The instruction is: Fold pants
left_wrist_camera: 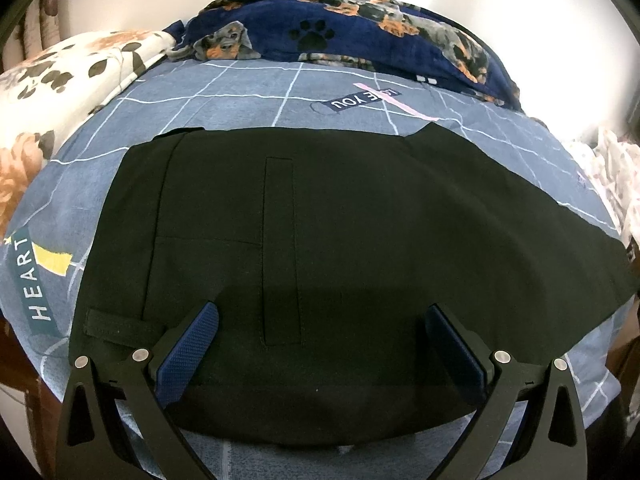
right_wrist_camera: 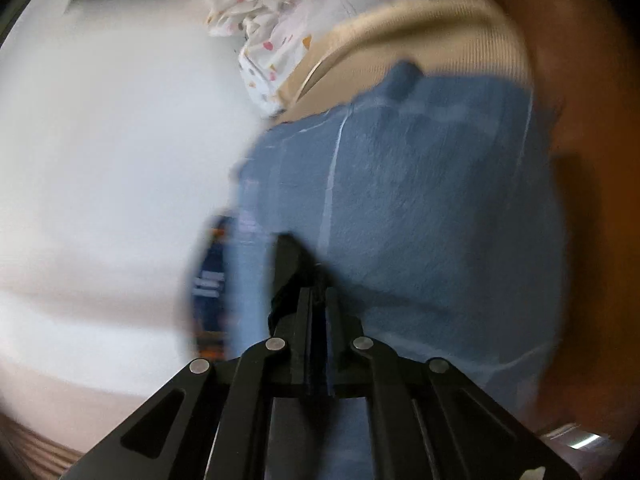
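1. The black pants (left_wrist_camera: 320, 240) lie flat across the middle of the bed, covering the left wrist view from 9 o'clock to 3 o'clock; a belt loop sticks out at 8 o'clock and a long narrow stitched strip runs up the centre.
2. The left gripper (left_wrist_camera: 322, 334) hangs at 6 o'clock over the near edge of the pants, its blue-padded fingers (left_wrist_camera: 188, 354) spread wide and released, with only cloth showing between them.
3. The right gripper (right_wrist_camera: 318, 300) is clenched at 6 o'clock in its own blurred view, with a bit of black cloth (right_wrist_camera: 286, 264), apparently part of the pants, pinched between the closed fingers.
4. Under the pants lies a blue sheet (left_wrist_camera: 224, 92) with white grid lines and printed words.
5. A navy blanket (left_wrist_camera: 352, 36) with dogs and a paw print is heaped at 12 o'clock.
6. A flowered white cloth (left_wrist_camera: 60, 80) sits at 10 o'clock.
7. In the right wrist view, a speckled white cloth (right_wrist_camera: 280, 20) is bunched at 12 o'clock beside a beige ribbed edge (right_wrist_camera: 420, 36).
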A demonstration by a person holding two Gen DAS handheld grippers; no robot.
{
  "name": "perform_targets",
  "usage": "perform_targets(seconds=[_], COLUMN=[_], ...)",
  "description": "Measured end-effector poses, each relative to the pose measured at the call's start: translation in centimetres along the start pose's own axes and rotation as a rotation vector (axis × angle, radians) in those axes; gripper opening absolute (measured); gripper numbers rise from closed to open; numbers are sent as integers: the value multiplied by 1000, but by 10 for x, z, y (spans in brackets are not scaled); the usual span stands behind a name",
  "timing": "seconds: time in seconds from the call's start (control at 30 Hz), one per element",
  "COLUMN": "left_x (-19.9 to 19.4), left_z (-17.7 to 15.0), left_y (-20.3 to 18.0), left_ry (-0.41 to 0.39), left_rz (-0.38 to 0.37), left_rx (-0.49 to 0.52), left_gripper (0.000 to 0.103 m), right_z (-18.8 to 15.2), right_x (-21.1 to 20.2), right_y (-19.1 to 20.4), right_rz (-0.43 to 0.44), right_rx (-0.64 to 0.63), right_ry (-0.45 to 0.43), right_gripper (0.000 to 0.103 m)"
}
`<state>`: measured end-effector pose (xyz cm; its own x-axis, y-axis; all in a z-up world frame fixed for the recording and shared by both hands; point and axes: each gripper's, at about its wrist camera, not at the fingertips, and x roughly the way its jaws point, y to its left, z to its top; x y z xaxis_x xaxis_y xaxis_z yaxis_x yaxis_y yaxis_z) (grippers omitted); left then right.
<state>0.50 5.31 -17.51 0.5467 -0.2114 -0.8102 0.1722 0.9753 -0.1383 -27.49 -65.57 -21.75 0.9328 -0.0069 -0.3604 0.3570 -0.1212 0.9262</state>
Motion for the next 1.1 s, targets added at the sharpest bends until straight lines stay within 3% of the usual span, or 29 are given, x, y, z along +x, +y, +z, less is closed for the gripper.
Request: perform_targets(seconds=[0.07,0.13,0.17,0.2,0.33,0.53,0.63,0.7,0.77,0.93,1.1], left_x=[0,0,0,0,0,0,1,1,1,1,1], left_z=[0,0,0,0,0,0,0,0,0,0,1], left_y=[1,0,0,1,0,-1,-1,-1,-1,-2,-2], left_ry=[0,1,1,1,1,1,1,2,2,3,3], left_rz=[-1,1,2,3,1,1,2,4,2,4,4], left_rx=[-1,1,2,3,1,2,3,4,3,5,4], left_gripper=[103,103,103,103,103,103,103,103,103,103,103], right_z=[3,4,4,3,1,-11,-16,-17,-16,-19,-13], right_x=[-4,-2,-2,-3,-2,10,14,13,7,5,19], right_y=[-16,-25,-27,-27,-18,16,30,29,23,39,28], right_rz=[108,187,213,222,168,-39,-178,-267,-199,-200,-176], right_rx=[102,162,176,176,125,-92,-206,-255,-223,-297,-238], right_ry=[-6,26,28,21,23,34,24,27,30,19,82], right_gripper=[18,56,69,71,71,67,44,16,9,9,24])
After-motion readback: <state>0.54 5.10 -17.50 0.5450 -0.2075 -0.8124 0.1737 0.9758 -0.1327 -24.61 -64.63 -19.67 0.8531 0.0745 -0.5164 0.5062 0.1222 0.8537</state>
